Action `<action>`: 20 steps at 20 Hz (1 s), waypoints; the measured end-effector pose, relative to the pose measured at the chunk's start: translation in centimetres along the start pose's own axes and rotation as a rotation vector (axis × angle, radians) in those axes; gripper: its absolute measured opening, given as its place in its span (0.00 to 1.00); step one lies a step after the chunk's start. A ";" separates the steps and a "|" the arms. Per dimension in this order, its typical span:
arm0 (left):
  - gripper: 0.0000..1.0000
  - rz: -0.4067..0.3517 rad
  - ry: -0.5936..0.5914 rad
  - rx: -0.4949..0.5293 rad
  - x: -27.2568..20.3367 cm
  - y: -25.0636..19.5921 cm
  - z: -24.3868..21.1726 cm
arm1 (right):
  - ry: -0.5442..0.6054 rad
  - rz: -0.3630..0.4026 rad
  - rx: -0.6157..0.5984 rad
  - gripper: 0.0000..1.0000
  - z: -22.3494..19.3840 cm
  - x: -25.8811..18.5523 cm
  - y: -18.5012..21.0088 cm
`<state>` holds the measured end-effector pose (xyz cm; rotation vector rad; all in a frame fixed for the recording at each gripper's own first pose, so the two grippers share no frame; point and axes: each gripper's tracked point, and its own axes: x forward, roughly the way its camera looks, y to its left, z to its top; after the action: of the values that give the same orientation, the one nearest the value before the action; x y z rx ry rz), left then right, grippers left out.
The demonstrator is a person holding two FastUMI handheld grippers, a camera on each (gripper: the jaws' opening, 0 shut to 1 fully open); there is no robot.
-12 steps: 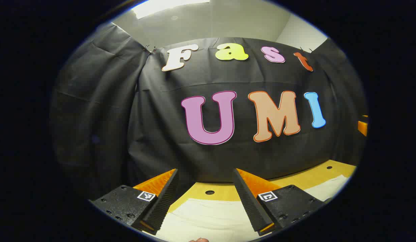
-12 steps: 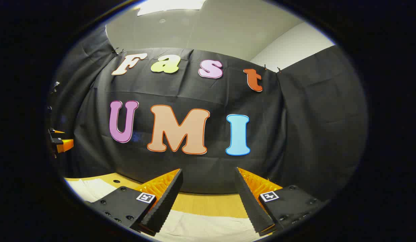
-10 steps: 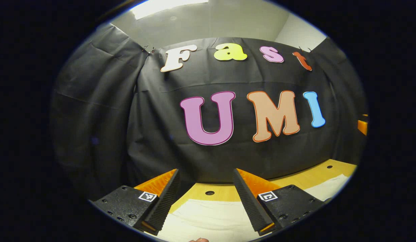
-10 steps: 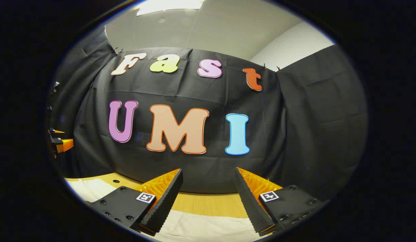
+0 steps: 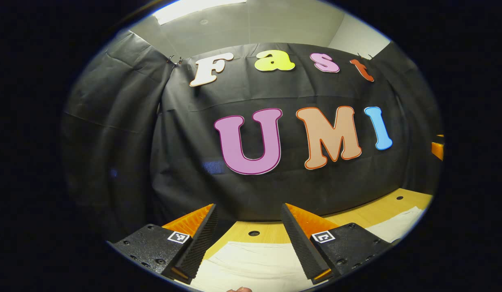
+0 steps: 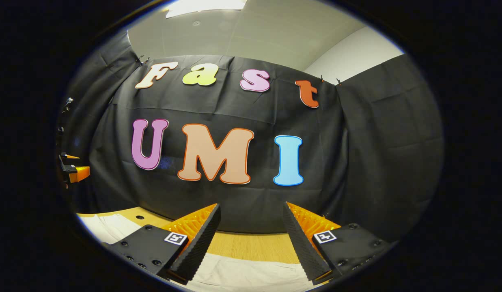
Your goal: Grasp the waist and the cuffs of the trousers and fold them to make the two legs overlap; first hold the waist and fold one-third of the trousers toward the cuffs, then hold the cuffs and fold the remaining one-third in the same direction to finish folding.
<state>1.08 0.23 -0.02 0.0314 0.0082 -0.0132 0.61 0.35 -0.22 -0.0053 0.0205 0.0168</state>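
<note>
The pale trousers (image 5: 251, 263) lie flat on the wooden desk (image 5: 380, 209), their cloth reaching toward its far edge by the black booth wall (image 5: 186, 134), and in the right gripper view they (image 6: 242, 275) sit just below your tongs. Your left tongs (image 5: 247, 241) and right tongs (image 6: 251, 239) both hang spread apart above the cloth, gripping nothing. Since a moment ago both views have tipped slightly downward; the square printed markers (image 5: 323, 236) on the fingers carry no readable writing.

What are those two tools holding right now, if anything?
Nothing. The left tool and the right tool both stand open above the pale trousers on the wooden table, with empty gaps between their fingers.
</note>
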 end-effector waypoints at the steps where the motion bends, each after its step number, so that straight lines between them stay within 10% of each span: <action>1: 0.93 0.002 0.001 0.002 0.1 0.1 -0.1 | 0.002 0.003 0.000 0.97 0.0 0.1 0.1; 7: 0.93 0.002 -0.005 0.041 0.2 1.1 -0.4 | 0.012 0.018 -0.004 0.98 -0.5 0.8 0.7; 20: 0.96 -0.256 0.205 0.647 -4.0 2.8 -12.4 | 0.027 0.008 0.004 0.97 -2.2 1.6 0.8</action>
<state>-2.99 3.46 -12.31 0.6783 0.2133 -0.2683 2.10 1.21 -2.50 -0.0009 0.0480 0.0249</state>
